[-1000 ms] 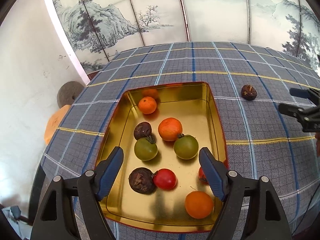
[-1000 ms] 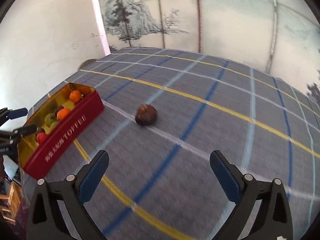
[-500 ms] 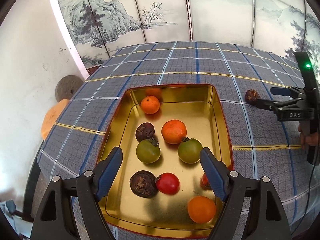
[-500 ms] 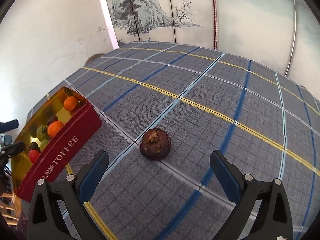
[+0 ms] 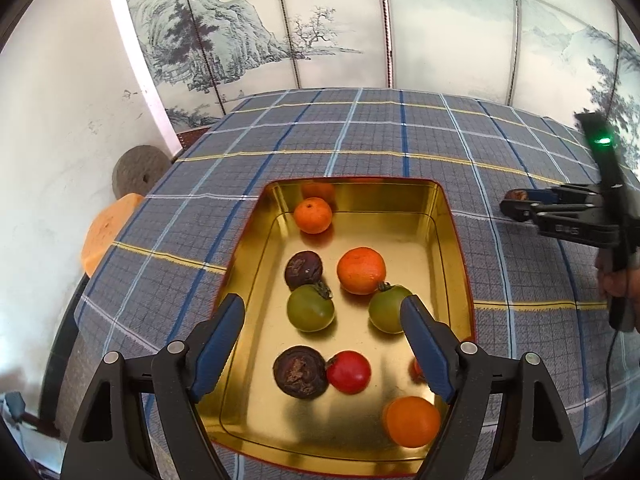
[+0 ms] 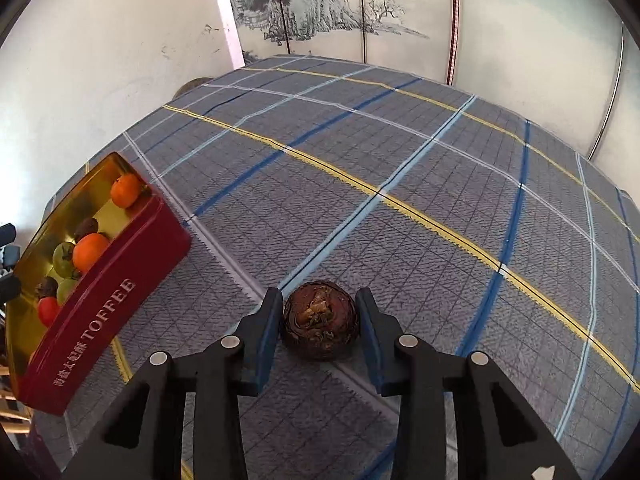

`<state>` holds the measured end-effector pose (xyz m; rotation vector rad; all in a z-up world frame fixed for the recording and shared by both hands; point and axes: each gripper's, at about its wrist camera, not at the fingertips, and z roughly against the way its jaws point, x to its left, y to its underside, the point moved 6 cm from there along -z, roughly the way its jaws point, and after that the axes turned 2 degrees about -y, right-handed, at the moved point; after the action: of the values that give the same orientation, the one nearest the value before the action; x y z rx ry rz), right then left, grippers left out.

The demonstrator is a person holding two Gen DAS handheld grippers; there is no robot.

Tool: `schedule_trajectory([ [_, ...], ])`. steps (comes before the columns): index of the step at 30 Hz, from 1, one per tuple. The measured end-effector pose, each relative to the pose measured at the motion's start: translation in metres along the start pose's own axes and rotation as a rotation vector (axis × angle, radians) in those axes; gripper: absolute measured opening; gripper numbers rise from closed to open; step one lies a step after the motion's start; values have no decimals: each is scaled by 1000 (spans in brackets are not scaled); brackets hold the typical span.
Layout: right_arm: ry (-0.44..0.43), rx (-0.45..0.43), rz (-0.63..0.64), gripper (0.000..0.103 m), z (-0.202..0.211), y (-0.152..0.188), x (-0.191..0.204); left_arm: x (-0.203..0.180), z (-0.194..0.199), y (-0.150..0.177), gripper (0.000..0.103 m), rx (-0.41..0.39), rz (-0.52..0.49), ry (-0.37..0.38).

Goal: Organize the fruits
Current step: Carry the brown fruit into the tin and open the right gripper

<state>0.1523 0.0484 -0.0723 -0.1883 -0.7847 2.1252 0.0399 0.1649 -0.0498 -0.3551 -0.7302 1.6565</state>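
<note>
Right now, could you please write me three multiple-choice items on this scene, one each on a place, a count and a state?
1. Where is the loose dark brown fruit?
A. In the tin
B. On the plaid cloth, between the right gripper fingers
C. On the floor

2. How many green fruits lie in the tin?
A. Two
B. Four
C. None

3. What is the left gripper doing?
A. Open above the tin, holding nothing
B. Shut on an orange fruit
C. Shut on a red fruit

Answers:
1 B: the right wrist view shows the fruit on the cloth outside the tin; the jaws have just been closing and their pads now meet its sides.
2 A: two green fruits show in the left wrist view.
3 A: its fingers stand apart with nothing between them.
</note>
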Motion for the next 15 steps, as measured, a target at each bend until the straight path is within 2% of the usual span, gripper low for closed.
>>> schedule_trajectory([
  [7, -124, -144, -18, 35, 60, -13, 51, 10, 16, 4, 81, -31, 13, -19],
  [15, -210, -173, 45, 35, 79, -28, 120, 26, 31, 13, 81, -54, 30, -38],
])
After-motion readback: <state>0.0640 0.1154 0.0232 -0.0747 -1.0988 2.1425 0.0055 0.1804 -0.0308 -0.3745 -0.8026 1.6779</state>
